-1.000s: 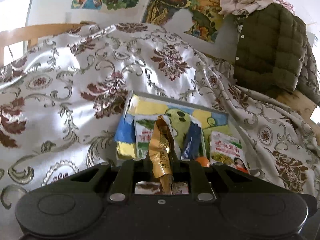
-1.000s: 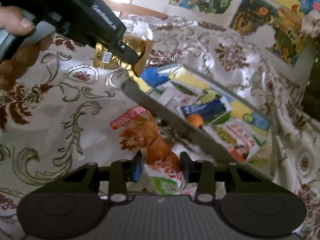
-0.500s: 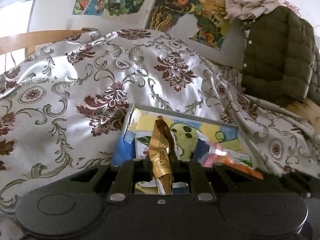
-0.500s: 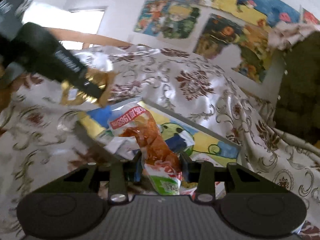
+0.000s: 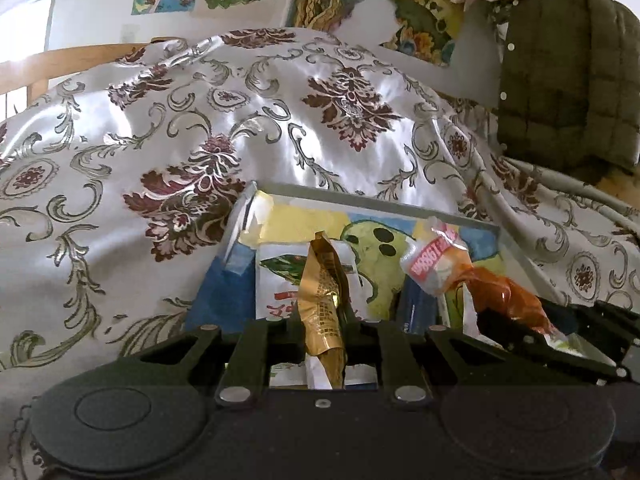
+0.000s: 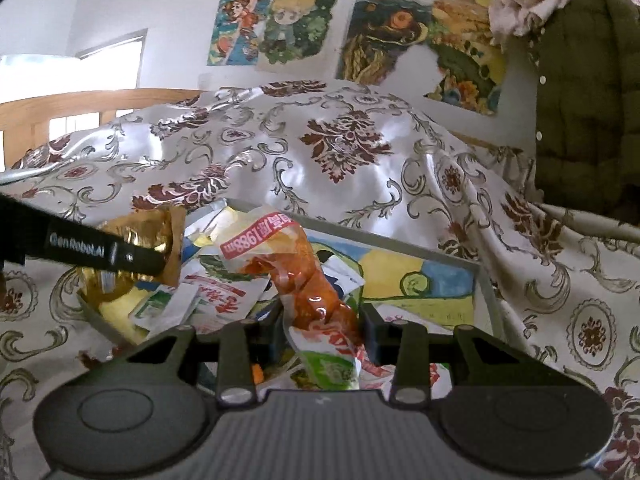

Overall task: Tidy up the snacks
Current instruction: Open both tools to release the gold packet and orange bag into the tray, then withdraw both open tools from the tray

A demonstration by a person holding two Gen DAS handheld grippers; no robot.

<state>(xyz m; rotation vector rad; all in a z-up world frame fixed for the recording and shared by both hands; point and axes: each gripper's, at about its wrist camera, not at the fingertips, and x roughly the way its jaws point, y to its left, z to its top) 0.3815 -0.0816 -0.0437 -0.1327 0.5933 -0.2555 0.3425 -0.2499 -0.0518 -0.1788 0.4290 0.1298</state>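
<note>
Where packets crowd it, the tray perhaps holds an orange ball.

Two black plastic claws: the left claw has a smooth matte body with round moulded discs and silver screw heads; the right claw has a ribbed grey-black housing. White lettering reading "GenRobot.AI" runs along the left claw's finger.
</note>
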